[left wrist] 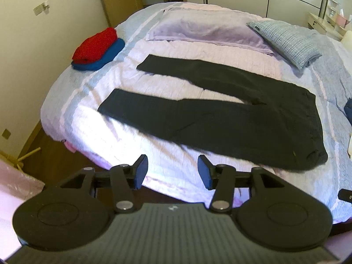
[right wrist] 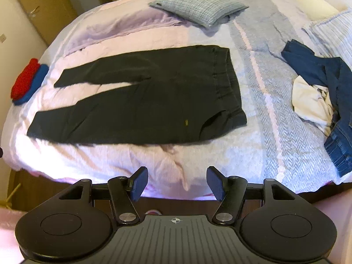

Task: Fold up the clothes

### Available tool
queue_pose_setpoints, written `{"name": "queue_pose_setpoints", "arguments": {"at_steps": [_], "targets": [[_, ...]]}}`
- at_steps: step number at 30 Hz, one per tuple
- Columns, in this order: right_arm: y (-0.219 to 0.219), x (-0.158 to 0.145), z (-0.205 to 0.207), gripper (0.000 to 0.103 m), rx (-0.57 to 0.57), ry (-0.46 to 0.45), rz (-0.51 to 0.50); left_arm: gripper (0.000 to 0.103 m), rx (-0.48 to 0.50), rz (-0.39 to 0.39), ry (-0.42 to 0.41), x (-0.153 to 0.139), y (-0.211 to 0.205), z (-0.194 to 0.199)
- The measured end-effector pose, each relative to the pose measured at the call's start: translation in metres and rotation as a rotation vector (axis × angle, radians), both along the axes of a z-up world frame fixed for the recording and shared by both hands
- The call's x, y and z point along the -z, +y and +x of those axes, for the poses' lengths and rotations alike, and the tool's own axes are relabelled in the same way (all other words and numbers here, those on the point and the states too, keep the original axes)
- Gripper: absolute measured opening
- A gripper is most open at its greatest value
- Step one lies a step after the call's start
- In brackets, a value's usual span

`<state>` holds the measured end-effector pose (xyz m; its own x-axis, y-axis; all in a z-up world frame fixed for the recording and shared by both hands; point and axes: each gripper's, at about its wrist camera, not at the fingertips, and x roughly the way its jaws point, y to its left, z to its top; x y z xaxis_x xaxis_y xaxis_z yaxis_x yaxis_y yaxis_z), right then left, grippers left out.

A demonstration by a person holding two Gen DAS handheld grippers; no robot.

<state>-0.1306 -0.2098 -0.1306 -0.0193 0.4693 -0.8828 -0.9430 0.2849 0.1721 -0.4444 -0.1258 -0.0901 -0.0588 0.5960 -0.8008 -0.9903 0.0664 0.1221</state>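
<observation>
A pair of black trousers point(left wrist: 231, 114) lies flat on the bed, legs spread towards the left, waistband at the right; it also shows in the right wrist view point(right wrist: 154, 96). My left gripper point(left wrist: 172, 172) is open and empty, over the bed's near edge, short of the nearer trouser leg. My right gripper point(right wrist: 176, 183) is open and empty, at the near edge below the trousers' hip. A folded red garment point(left wrist: 96, 44) lies on a folded blue one point(left wrist: 103, 59) at the bed's far left corner.
An unfolded heap of dark blue, white and denim clothes point(right wrist: 325, 92) lies at the right of the bed. A checked pillow point(left wrist: 286, 41) and a lilac pillow point(left wrist: 198, 30) lie at the back. The bed point(right wrist: 275, 114) drops to a wooden floor point(left wrist: 44, 151) at the left.
</observation>
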Motion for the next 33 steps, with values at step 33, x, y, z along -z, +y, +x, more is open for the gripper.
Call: {"name": "queue_pose_setpoints", "arguments": {"at_steps": [33], "targets": [[-0.028, -0.004, 0.007, 0.063, -0.051, 0.029, 0.037, 0.053, 0.043, 0.011, 0.013, 0.000, -0.037, 0.027]]}}
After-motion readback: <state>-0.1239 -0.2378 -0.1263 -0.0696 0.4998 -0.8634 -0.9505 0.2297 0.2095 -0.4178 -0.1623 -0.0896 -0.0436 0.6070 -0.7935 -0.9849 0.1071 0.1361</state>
